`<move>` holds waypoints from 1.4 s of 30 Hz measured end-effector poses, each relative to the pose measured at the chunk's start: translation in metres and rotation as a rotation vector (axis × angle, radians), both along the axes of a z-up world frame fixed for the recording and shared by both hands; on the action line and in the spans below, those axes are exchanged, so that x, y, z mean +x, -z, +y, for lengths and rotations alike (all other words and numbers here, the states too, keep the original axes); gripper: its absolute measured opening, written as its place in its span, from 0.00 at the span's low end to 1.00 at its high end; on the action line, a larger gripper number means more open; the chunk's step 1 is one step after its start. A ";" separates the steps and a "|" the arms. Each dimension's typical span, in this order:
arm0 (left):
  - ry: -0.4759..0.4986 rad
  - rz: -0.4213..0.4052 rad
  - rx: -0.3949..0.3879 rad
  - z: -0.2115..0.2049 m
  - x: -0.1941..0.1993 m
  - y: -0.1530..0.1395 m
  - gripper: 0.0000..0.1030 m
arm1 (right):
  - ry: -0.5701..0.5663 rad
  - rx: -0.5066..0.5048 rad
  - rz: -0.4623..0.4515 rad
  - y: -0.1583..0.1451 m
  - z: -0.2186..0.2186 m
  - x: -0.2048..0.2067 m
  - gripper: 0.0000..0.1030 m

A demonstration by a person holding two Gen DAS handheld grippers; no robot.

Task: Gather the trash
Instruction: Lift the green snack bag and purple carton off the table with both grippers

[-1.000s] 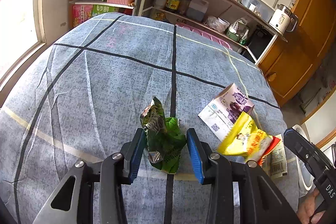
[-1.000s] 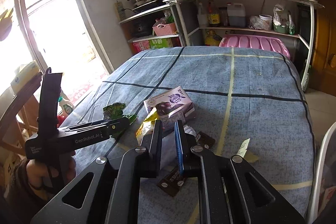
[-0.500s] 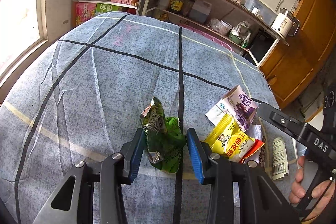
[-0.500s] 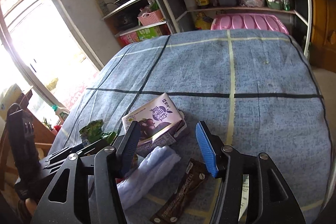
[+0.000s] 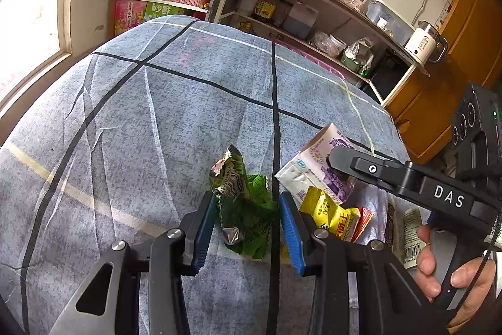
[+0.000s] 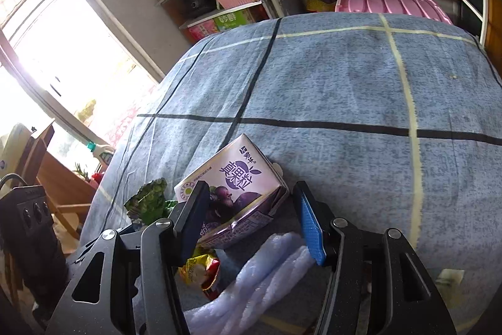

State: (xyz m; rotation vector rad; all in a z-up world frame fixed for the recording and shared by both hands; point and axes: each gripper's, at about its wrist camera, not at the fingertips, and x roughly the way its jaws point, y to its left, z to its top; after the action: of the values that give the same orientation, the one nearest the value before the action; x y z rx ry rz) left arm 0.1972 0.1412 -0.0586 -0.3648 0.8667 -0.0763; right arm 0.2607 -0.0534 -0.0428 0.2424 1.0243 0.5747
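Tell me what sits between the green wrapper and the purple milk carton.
Only bare blue cloth with a black stripe running through the gap; the left wrist view shows green wrapper and purple milk carton apart.

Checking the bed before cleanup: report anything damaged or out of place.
Litter lies on the blue checked bedcover: a crumpled green wrapper, a purple milk carton with a crushed corner, a yellow noodle packet and a pale plastic bag.

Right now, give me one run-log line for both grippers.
left gripper: shut on green wrapper | right gripper: open, straddling purple carton | carton on bedspread, not gripped
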 end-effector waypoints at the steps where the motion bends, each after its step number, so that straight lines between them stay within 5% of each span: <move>1: -0.005 0.001 -0.001 0.003 -0.002 0.000 0.40 | 0.005 0.005 0.005 0.000 0.002 0.000 0.54; 9: -0.033 -0.003 -0.013 0.015 -0.016 0.001 0.40 | 0.019 0.019 0.030 0.003 0.013 0.000 0.61; 17: -0.039 -0.004 -0.020 0.016 -0.018 0.000 0.40 | 0.019 -0.007 -0.064 -0.014 0.018 -0.011 0.09; 22: -0.049 -0.004 -0.024 0.020 -0.022 0.001 0.40 | -0.022 0.064 -0.018 -0.011 0.022 -0.013 0.06; 23: -0.050 -0.004 -0.024 0.021 -0.023 0.001 0.40 | -0.008 0.074 0.001 -0.010 0.021 -0.011 0.08; 25: -0.056 -0.007 -0.025 0.024 -0.027 0.001 0.40 | 0.011 0.060 -0.009 -0.013 0.021 -0.012 0.34; 26: -0.060 -0.008 -0.019 0.025 -0.028 0.001 0.40 | 0.010 0.061 -0.015 -0.015 0.023 -0.012 0.61; 27: -0.062 -0.009 -0.010 0.024 -0.029 0.000 0.40 | 0.005 0.083 -0.014 -0.017 0.024 -0.012 0.69; 30: -0.068 -0.013 -0.017 0.029 -0.033 0.001 0.40 | 0.007 0.126 0.035 -0.017 0.035 -0.009 0.69; 35: -0.091 -0.016 -0.003 0.036 -0.043 0.000 0.40 | 0.033 -0.051 0.015 -0.009 0.066 -0.009 0.69; 42: -0.113 -0.019 -0.026 0.051 -0.054 0.001 0.40 | 0.034 -0.133 -0.006 -0.002 0.090 -0.011 0.69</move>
State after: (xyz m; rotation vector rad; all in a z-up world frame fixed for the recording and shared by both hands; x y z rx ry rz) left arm 0.1436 0.1917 -0.0596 -0.4357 0.8252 0.0137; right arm 0.2500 0.0370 -0.0407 0.1404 1.0466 0.4743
